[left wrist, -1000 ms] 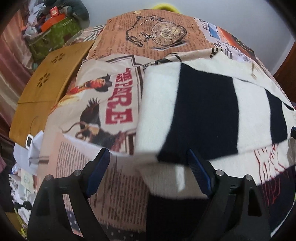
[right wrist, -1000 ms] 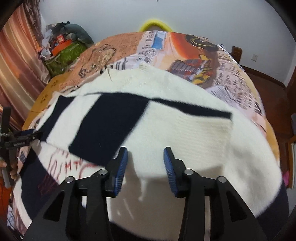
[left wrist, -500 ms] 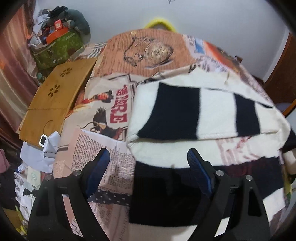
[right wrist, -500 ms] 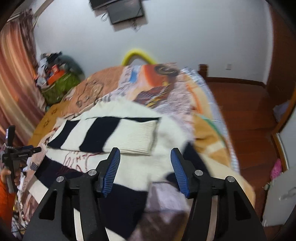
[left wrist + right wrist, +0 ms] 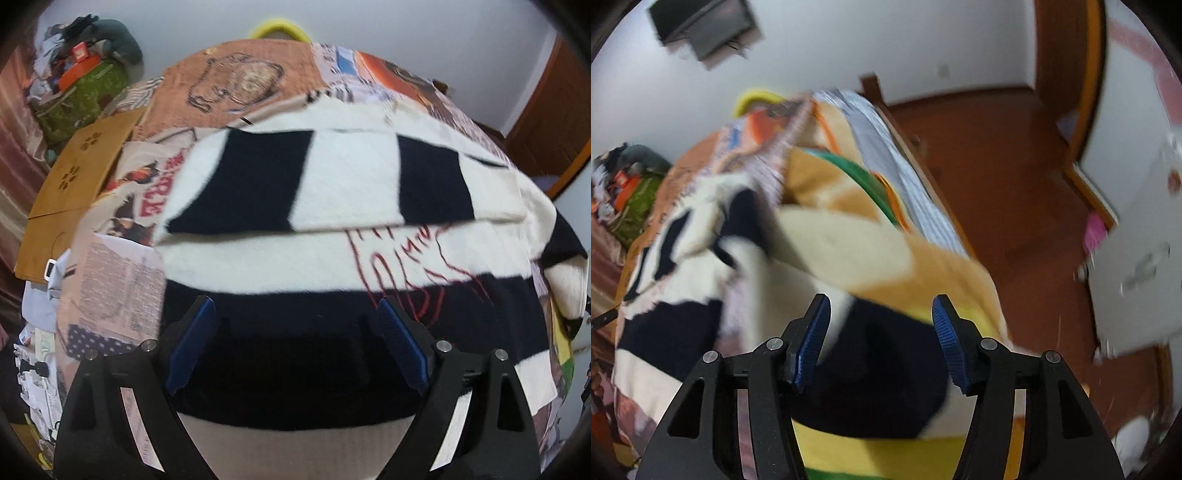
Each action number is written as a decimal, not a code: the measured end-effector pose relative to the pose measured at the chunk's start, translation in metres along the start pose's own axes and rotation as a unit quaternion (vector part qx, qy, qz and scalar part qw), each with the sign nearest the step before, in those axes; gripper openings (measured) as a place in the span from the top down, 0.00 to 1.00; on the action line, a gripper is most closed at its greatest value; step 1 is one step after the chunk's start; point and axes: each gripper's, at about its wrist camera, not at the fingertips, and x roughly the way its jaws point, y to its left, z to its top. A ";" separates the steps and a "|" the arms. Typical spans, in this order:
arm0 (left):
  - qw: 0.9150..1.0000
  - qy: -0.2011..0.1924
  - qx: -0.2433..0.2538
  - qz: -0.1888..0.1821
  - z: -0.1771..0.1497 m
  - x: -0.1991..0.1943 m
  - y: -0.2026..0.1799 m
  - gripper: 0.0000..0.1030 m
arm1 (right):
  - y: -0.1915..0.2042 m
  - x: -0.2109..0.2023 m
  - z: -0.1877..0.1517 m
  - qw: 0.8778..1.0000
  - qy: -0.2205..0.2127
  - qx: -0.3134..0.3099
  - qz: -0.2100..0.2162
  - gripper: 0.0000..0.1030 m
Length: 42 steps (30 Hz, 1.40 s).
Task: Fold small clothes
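Observation:
A black-and-white striped sweater (image 5: pixel 332 258) with red stitched lettering lies spread on the bed. One sleeve (image 5: pixel 343 184) is folded across its chest. My left gripper (image 5: pixel 295 336) is open and empty, hovering over the sweater's black hem band. The right wrist view is blurred: the sweater (image 5: pixel 683 280) lies at the left, and its other sleeve (image 5: pixel 871 373) hangs over the bed's right edge. My right gripper (image 5: pixel 882 336) is open and empty just above that sleeve.
The bed cover (image 5: pixel 236 85) has newspaper and pocket-watch prints. A wooden board (image 5: pixel 77 166) leans at the bed's left side, with a green bag (image 5: pixel 81 96) behind. A yellow-orange blanket (image 5: pixel 886 243) and red-brown floor (image 5: pixel 1015 192) lie right of the bed.
Both grippers pulled back from the folded sleeve. The left one drew toward the hem. The right one swung right to the bed's edge and opened wider.

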 end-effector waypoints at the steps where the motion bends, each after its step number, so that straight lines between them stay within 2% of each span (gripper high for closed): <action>1: 1.000 0.004 0.002 -0.001 -0.001 0.002 -0.003 0.13 | -0.005 0.007 -0.004 1.000 0.010 0.010 0.002 0.48; 5: 1.000 0.018 0.011 -0.002 -0.005 0.012 -0.014 0.13 | -0.013 0.025 -0.013 0.998 0.044 0.031 0.022 0.48; 8: 1.000 0.021 0.012 -0.004 -0.006 0.015 -0.017 0.13 | -0.010 0.035 -0.017 0.998 0.040 0.041 0.036 0.40; 11: 1.000 0.023 0.011 -0.007 -0.007 0.017 -0.018 0.13 | -0.008 0.040 -0.019 0.998 0.038 0.044 0.037 0.43; 14: 1.000 0.022 0.012 -0.009 -0.009 0.018 -0.019 0.13 | -0.007 0.039 -0.022 0.998 0.031 0.041 0.038 0.53; 16: 1.000 0.021 0.015 -0.008 -0.009 0.019 -0.020 0.13 | -0.006 0.034 -0.022 0.998 0.021 0.036 0.036 0.73; 18: 1.000 0.018 0.021 -0.006 -0.009 0.018 -0.022 0.13 | -0.008 0.028 -0.023 0.999 0.013 0.034 0.033 0.87; 22: 1.000 0.005 0.030 -0.005 -0.009 0.012 -0.022 0.13 | -0.008 0.018 -0.021 0.999 -0.001 0.030 0.034 0.92; 27: 1.000 -0.012 0.022 -0.004 -0.007 0.003 -0.014 0.13 | 0.006 -0.011 0.005 0.998 -0.047 0.018 0.048 0.93; 35: 0.999 -0.038 0.011 -0.006 -0.006 -0.008 -0.001 0.13 | 0.072 -0.061 0.063 0.986 -0.127 -0.052 0.089 0.93; 38: 0.999 -0.043 0.001 -0.012 -0.007 -0.011 0.006 0.13 | 0.112 -0.074 0.084 0.978 -0.149 -0.090 0.113 0.93; 42: 0.999 -0.049 -0.012 -0.013 -0.007 -0.012 0.018 0.13 | 0.184 -0.084 0.104 0.962 -0.168 -0.144 0.158 0.93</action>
